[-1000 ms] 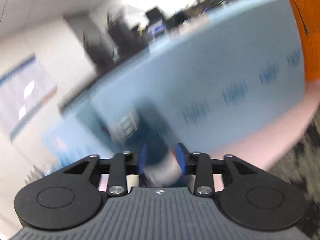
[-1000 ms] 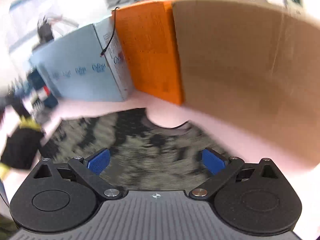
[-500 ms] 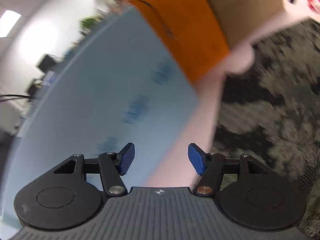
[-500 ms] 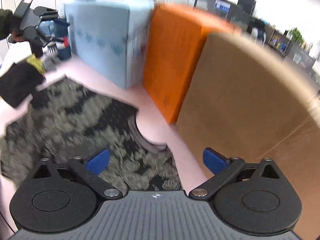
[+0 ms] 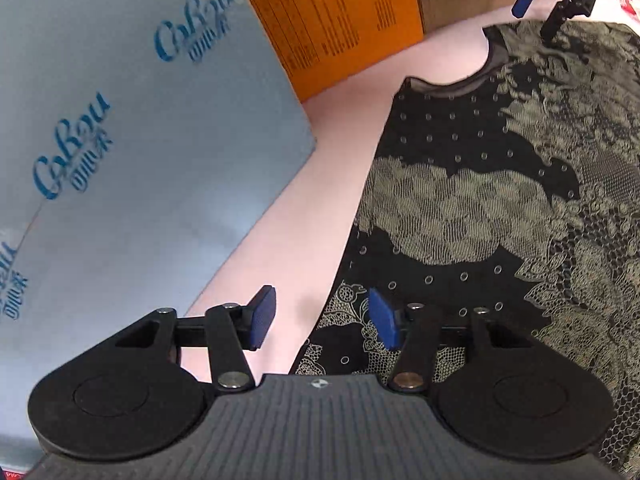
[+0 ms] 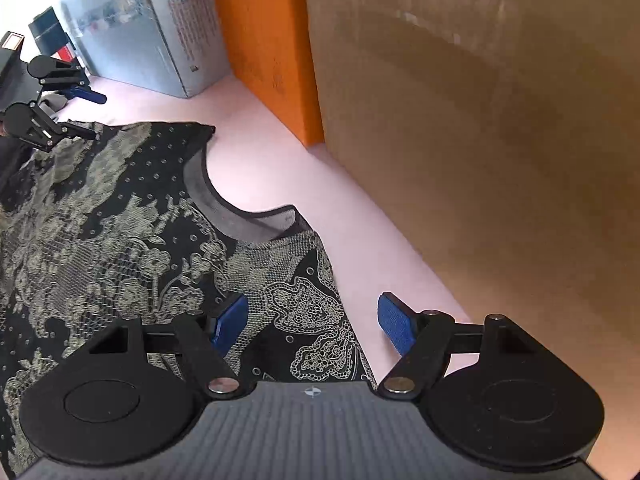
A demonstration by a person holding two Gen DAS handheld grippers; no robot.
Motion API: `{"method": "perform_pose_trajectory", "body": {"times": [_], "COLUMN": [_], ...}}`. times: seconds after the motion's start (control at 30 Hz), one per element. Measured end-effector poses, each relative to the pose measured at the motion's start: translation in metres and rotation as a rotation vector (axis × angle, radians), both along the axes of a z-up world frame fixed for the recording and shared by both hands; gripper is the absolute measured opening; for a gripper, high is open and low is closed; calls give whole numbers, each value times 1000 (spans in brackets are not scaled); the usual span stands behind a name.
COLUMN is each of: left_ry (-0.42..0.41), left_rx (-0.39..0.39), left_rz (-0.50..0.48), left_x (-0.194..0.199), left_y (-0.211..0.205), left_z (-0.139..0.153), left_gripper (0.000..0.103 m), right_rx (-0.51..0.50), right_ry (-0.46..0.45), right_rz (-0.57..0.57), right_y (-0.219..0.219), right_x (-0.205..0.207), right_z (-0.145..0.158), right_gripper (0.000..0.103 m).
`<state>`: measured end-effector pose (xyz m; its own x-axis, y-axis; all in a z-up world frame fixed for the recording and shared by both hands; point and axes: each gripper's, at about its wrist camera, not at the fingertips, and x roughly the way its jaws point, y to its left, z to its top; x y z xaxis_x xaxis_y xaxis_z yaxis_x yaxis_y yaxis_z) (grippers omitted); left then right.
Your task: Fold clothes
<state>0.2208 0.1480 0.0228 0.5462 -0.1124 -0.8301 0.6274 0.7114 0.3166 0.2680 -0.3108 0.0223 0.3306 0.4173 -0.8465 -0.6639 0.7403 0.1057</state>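
Observation:
A black top with a beige lace print (image 5: 480, 208) lies flat on the pink surface (image 5: 344, 136), its neckline (image 6: 240, 220) towards the boxes. My left gripper (image 5: 322, 320) points down at the top's left edge, which runs between its blue pads. The jaws are closing and the pads stand apart from the cloth. My right gripper (image 6: 313, 322) hangs over the right shoulder edge, with cloth between its blue pads; its jaws are closing too, still wide. Each gripper also shows small in the other's view: the right gripper (image 5: 538, 14) and the left gripper (image 6: 90, 114).
Three boxes stand in a row close behind the top: a light blue printed box (image 5: 120, 140), an orange box (image 6: 264, 40) and a large brown cardboard box (image 6: 480, 120). Dark items (image 6: 48, 36) sit at the far left end. A strip of pink surface (image 6: 280, 168) separates the top from the boxes.
Both grippers have dropped from looking at the room and boxes to just over the top's two side edges. The right jaws have narrowed, and the left jaws have narrowed since half a second ago.

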Motion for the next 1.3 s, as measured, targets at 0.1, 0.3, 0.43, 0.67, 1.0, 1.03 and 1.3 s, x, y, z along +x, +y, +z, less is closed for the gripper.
{"method": "perform_pose_trajectory", "body": {"times": [0.1,0.3,0.43,0.67,1.0,1.03,1.3], "left_ry": [12,-62,-112,-197,-213,-235,-224], "left_rx": [25,84,80,62,303,292,192], "left_rz": [17,51,100,149,135,154,39], "left_x": [2,2,11,22,-15,-22,-94], "left_y": [-2,-9,-11,-14,-8,-8,-23], "left_z": [-5,-5,1,17,-15,-11,-10], "left_gripper": [0,0,0,0,41,42,58], "right_rx": [3,1,-4,20,-62,-52,132], "right_ry": [1,-49,-103,-194,-290,-304,-168], "right_rz": [-12,-61,-71,-160,-181,-182,-137], "right_y": [0,-6,-5,-13,-7,-7,9], "right_x": [3,-1,-10,-8,-33,-38,-90], "right_z": [-8,-6,0,17,15,18,9], "right_gripper": [56,2,2,2,22,25,41]}}
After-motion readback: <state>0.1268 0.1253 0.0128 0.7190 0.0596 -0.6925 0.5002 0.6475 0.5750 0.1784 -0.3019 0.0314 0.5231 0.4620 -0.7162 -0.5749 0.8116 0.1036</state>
